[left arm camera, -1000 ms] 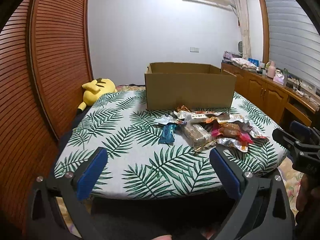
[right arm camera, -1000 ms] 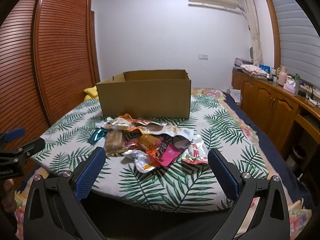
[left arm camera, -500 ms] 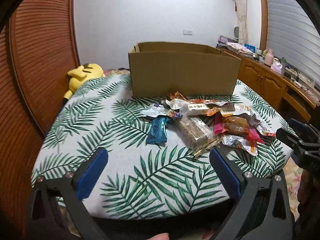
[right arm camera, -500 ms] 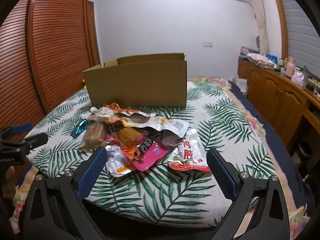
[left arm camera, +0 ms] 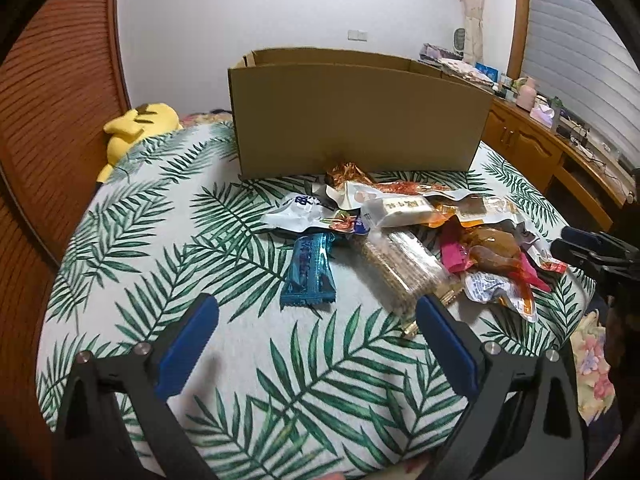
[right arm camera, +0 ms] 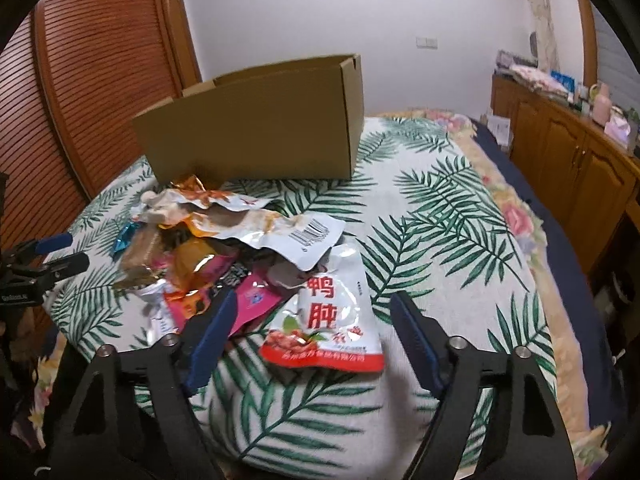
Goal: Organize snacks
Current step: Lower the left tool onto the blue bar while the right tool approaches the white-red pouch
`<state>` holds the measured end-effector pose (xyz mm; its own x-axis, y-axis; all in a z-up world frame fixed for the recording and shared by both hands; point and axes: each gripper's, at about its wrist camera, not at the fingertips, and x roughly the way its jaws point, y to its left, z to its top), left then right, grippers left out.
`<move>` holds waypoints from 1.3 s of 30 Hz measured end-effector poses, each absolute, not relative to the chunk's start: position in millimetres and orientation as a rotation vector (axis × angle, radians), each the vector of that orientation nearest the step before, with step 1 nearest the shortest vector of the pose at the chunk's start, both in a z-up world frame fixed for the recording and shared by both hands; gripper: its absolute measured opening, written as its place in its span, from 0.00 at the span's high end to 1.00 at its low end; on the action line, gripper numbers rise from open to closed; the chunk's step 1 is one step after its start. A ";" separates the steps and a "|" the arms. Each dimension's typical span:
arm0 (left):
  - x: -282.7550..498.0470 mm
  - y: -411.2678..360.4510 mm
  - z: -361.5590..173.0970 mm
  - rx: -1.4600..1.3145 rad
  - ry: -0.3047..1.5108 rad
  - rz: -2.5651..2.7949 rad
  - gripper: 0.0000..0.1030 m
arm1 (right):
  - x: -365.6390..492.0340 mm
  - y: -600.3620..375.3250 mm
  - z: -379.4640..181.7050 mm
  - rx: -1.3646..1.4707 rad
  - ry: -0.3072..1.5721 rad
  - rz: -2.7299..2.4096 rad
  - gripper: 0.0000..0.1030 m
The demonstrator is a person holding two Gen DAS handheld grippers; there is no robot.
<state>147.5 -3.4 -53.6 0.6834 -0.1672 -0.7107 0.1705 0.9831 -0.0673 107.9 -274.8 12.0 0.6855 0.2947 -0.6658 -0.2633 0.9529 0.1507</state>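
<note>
Palm-leaf bedspread (left arm camera: 168, 240) carries an open cardboard box (left arm camera: 356, 120) toward its far edge, a heap of snack packets (left arm camera: 420, 232) just before it, a blue wrapper (left arm camera: 310, 272) at the heap's left. Left gripper (left arm camera: 316, 344), jaws wide, hovers at the near edge holding nothing. Right gripper (right arm camera: 312, 332), jaws wide, straddles a white-and-red pouch (right arm camera: 328, 316). Yellow plush (left arm camera: 136, 124) lies at the far left corner.

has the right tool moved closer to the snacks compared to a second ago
Yes. The right tool has moved forward toward the cardboard box, which looms larger in its view; its open jaws now bracket the white and red pouch.
</note>
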 end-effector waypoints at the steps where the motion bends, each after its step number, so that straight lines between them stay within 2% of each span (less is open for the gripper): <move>1: 150.5 -1.6 -54.3 -0.001 0.805 -0.195 0.03 | 112.0 -274.7 10.4 0.039 0.763 0.312 0.27; 3: 158.1 3.1 -57.0 -0.009 0.827 -0.202 0.07 | 120.6 -273.2 7.6 0.022 0.785 0.307 0.29; 10: 178.3 7.7 -58.2 0.001 0.853 -0.229 0.09 | 138.3 -271.6 -8.5 -0.027 0.846 0.281 0.30; 14: 190.5 6.9 -58.0 0.008 0.864 -0.255 0.17 | 139.3 -265.2 -9.5 -0.075 0.842 0.272 0.30; 16: 195.4 5.1 -58.6 0.015 0.873 -0.264 0.23 | 140.6 -262.2 -10.2 -0.100 0.843 0.270 0.31; 21: 206.7 2.3 -65.3 0.020 0.919 -0.275 0.51 | 146.3 -262.9 -9.8 -0.114 0.858 0.276 0.31; 26: 211.8 1.6 -72.3 0.022 0.936 -0.254 0.70 | 152.1 -264.5 -9.0 -0.123 0.881 0.289 0.31; 34: 216.5 -0.4 -75.9 0.028 0.932 -0.252 0.70 | 154.0 -265.4 -8.0 -0.139 0.903 0.292 0.29; 36: 215.5 -0.3 -75.8 0.030 0.925 -0.256 0.78 | 155.1 -265.3 -8.0 -0.140 0.907 0.294 0.28; 39: 209.7 2.3 -72.4 0.038 0.886 -0.231 0.80 | 157.1 -265.9 -8.3 -0.142 0.914 0.300 0.27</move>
<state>209.7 2.3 -72.3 0.6091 -0.1839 -0.7715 0.2156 0.9745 -0.0621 157.1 -265.9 -8.3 0.5724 0.1955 -0.7963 -0.3150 0.9491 0.0066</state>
